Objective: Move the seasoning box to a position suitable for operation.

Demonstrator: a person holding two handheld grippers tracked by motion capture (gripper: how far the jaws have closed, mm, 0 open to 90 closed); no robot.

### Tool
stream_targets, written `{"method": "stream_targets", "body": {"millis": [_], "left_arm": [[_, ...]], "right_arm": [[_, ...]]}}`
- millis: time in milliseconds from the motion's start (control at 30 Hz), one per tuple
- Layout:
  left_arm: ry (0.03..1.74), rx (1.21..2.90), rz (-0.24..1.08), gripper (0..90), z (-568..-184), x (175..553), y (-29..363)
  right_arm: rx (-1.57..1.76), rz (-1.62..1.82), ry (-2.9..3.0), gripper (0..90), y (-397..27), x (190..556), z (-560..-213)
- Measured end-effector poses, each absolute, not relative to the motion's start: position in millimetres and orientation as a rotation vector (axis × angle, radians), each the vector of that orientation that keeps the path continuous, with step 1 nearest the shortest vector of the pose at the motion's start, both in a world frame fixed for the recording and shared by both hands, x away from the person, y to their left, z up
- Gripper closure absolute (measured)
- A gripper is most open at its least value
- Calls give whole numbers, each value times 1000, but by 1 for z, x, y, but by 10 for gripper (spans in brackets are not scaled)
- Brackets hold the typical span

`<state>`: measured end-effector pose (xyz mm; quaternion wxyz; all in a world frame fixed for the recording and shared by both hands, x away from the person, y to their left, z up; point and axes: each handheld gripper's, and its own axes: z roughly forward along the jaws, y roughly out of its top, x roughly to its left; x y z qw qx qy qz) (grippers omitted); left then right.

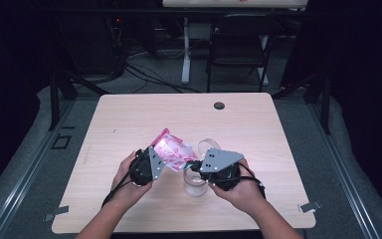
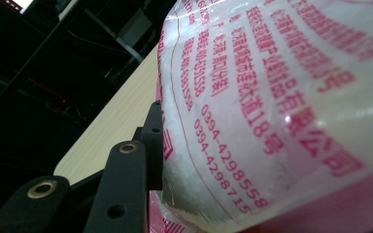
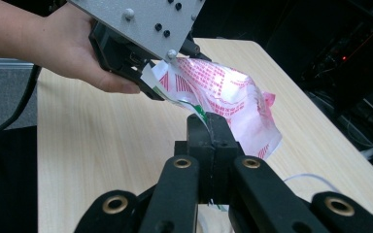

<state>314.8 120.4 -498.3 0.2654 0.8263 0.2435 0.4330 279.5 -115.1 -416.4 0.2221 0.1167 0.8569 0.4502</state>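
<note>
A pink-and-white printed plastic bag (image 1: 171, 149) hangs above the wooden table (image 1: 129, 124), stretched between both grippers. My left gripper (image 1: 165, 162) is shut on the bag's left end. In the left gripper view the bag (image 2: 272, 97) bulges against one black finger (image 2: 153, 141) and hides the other. My right gripper (image 1: 191, 167) is shut on the bag's right edge. In the right gripper view its tips (image 3: 208, 124) pinch a thin strip of film, with the bag (image 3: 223, 92) running up to the left gripper (image 3: 160, 92). A clear plastic cup (image 1: 195, 185) stands under the right gripper.
A second clear round plastic piece (image 1: 209, 146) lies just behind the right gripper. A dark cable hole (image 1: 219, 105) sits near the table's far edge. A black chair (image 1: 238, 50) and a desk leg stand beyond the table.
</note>
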Motion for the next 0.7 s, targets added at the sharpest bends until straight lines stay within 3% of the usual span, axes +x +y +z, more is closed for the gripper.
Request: {"method": "stream_targets", "body": {"millis": [700], "left_arm": [[494,2244,1362,628,-503,307,115]], "right_arm": [[372,1284,2374,900,-125,272,-431]]}}
